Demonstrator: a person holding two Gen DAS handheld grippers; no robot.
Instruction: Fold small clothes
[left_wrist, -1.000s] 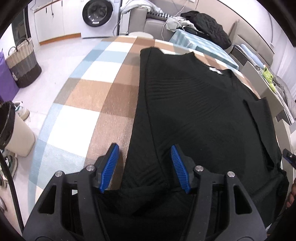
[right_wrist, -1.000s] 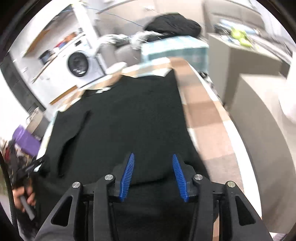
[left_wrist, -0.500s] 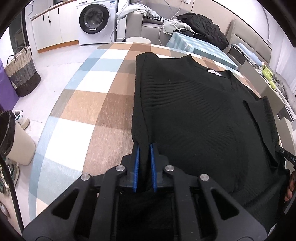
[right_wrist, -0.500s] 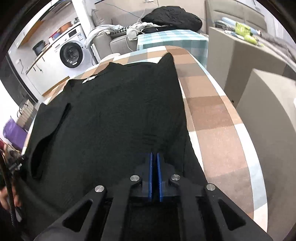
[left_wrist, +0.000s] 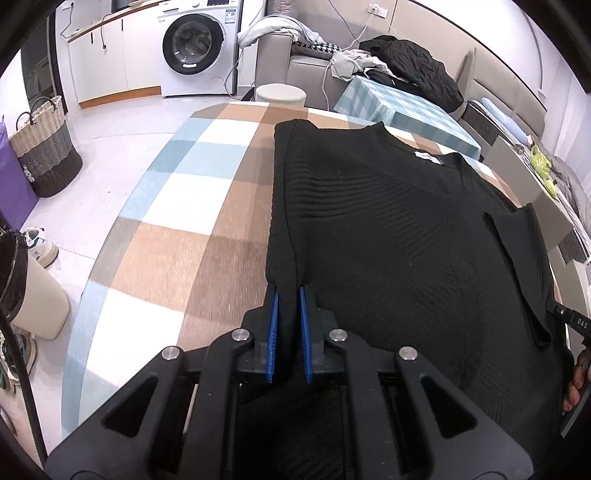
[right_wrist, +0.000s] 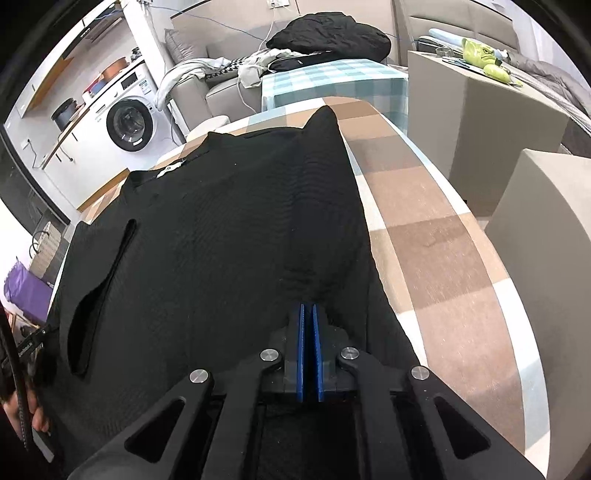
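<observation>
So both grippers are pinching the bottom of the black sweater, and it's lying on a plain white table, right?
Not quite. The table isn't plain white: the left wrist view shows a checked cloth of brown, blue and white squares. The rest holds: the left gripper and right gripper are both shut on the black sweater near its bottom edge.

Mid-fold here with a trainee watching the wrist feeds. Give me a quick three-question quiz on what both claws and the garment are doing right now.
1. True or false: the left claw is shut on the near hem of the black sweater.
2. Multiple choice: the right claw is A) open above the checked tablecloth, B) shut on the sweater's fabric, C) holding the white neck label.
3. Short answer: which way does the neckline point relative to the claws?

Key
1. True; fabric sits pinched between the blue pads.
2. B; the knit bunches into wrinkles right at the pads.
3. Away from them, toward the far edge of the table.
</observation>
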